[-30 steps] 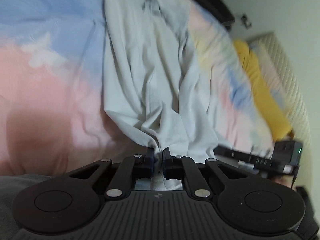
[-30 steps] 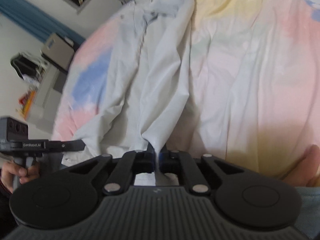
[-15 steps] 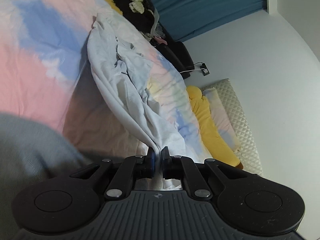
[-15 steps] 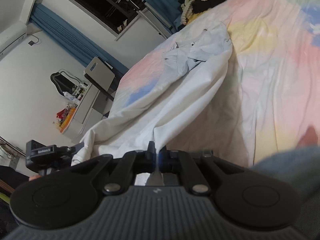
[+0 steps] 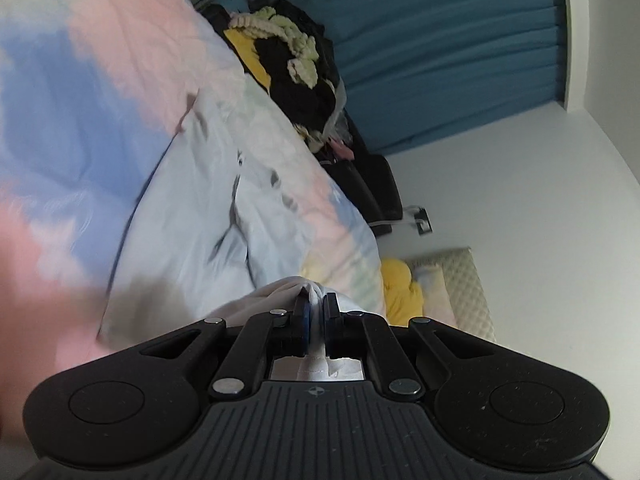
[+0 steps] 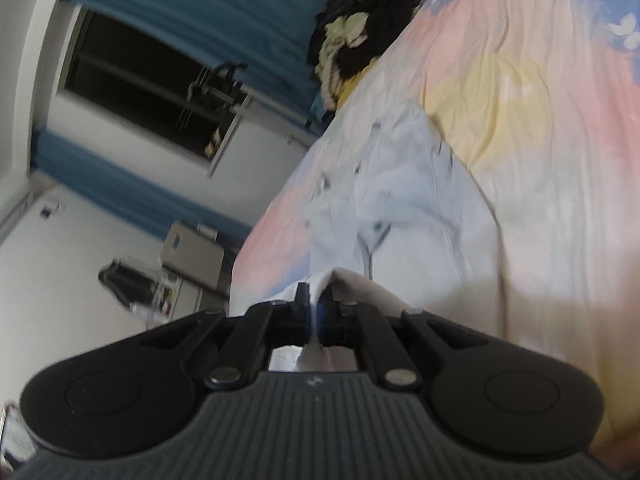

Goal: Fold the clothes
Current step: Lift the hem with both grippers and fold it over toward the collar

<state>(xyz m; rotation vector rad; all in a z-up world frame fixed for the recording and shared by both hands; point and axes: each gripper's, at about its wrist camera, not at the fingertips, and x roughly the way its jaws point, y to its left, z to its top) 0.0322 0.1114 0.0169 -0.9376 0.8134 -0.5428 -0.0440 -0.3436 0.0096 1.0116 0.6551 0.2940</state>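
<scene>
Pastel bedding (image 5: 120, 80) in pink, blue and yellow covers the bed, with blue curtains (image 5: 440, 40) hanging at the far wall. On it lies a pale blue shirt (image 5: 208, 216), stretching from the near edge toward the far end. The left gripper (image 5: 316, 312) is clamped on a bunched hem of the shirt, white cloth squeezed between its fingers. The right gripper (image 6: 314, 306) likewise pinches another fold of the same shirt. A heap of dark clothes (image 5: 292, 60) sits at the far end, a yellow pillow (image 5: 400, 292) to the right.
</scene>
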